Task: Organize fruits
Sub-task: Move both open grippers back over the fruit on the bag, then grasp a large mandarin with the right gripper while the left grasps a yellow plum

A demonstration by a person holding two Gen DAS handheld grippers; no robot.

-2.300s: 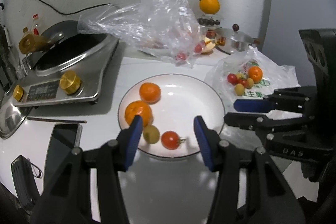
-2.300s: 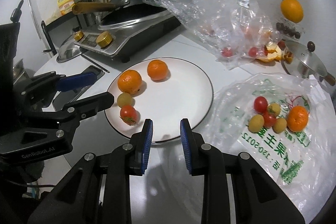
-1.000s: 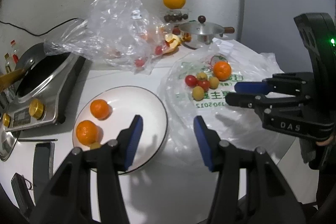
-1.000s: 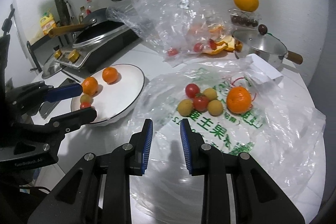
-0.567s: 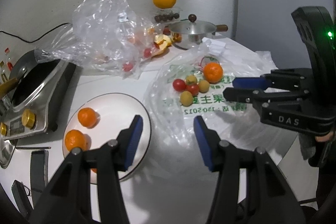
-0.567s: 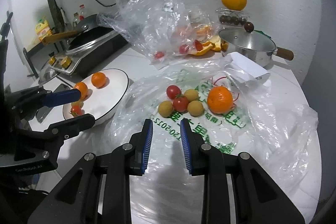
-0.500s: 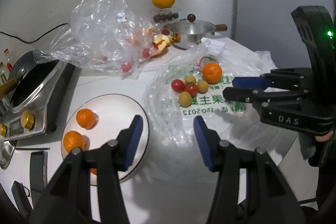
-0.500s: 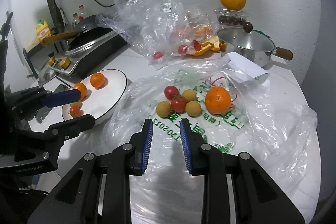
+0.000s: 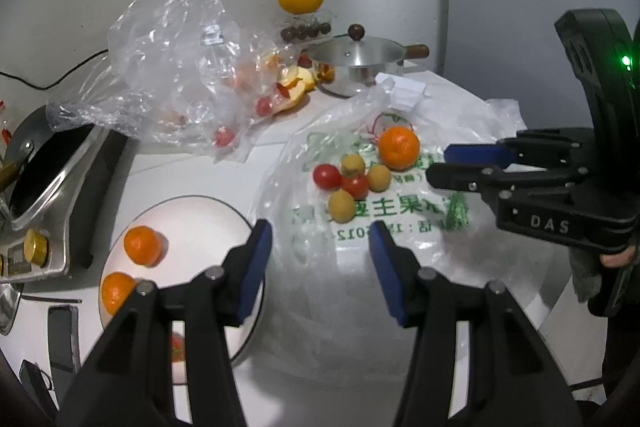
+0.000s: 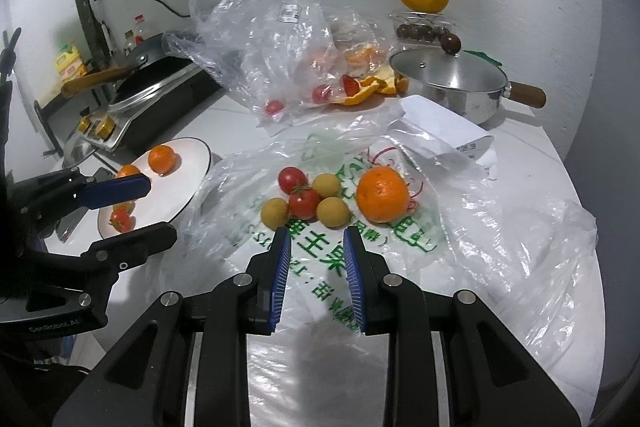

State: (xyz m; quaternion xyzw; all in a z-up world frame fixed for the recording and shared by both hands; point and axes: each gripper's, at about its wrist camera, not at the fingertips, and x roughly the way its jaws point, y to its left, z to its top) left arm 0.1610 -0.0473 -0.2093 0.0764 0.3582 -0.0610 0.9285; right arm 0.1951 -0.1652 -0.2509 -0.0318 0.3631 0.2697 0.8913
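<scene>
My right claw (image 10: 316, 259) hangs released, empty, just short of the fruit cluster (image 10: 316, 201) on the flat plastic bag (image 10: 500, 227). My left claw (image 9: 320, 259) gapes wide, empty, between that bag and the white plate (image 9: 200, 215) holding two tangerines (image 9: 142, 245). Beyond stands a lidded pot (image 10: 452, 83).

Dim indoor light, soft shadows, strong fisheye bend, dark vignetted corners, mostly sharp focus

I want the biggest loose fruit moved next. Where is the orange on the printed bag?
In the right wrist view the orange lies on the printed plastic bag, right of the tomato and small yellow fruit cluster, ahead and just right of the right tongs.
</scene>
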